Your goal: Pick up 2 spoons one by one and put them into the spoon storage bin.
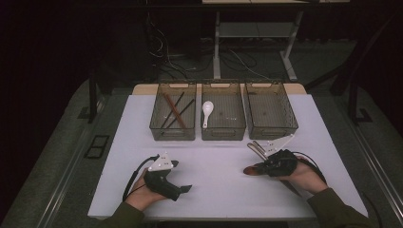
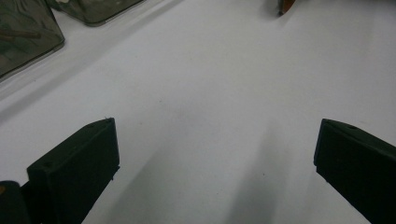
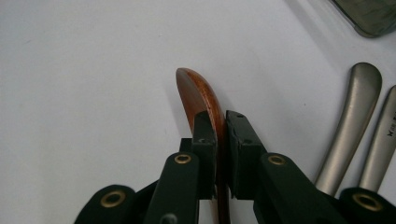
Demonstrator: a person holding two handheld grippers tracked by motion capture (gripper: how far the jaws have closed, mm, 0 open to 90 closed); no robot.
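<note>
My right gripper (image 3: pixel 220 126) has its jaws pinched on the edge of a brown wooden spoon (image 3: pixel 198 95), low over the white table (image 1: pixel 214 185) in front of the 3 bins. My left gripper (image 2: pixel 215 154) stands spread, nothing between. 2 metal handles (image 3: pixel 355 121) lie just beside the spoon; one bears letters, cut off, possibly "MAR".
</note>
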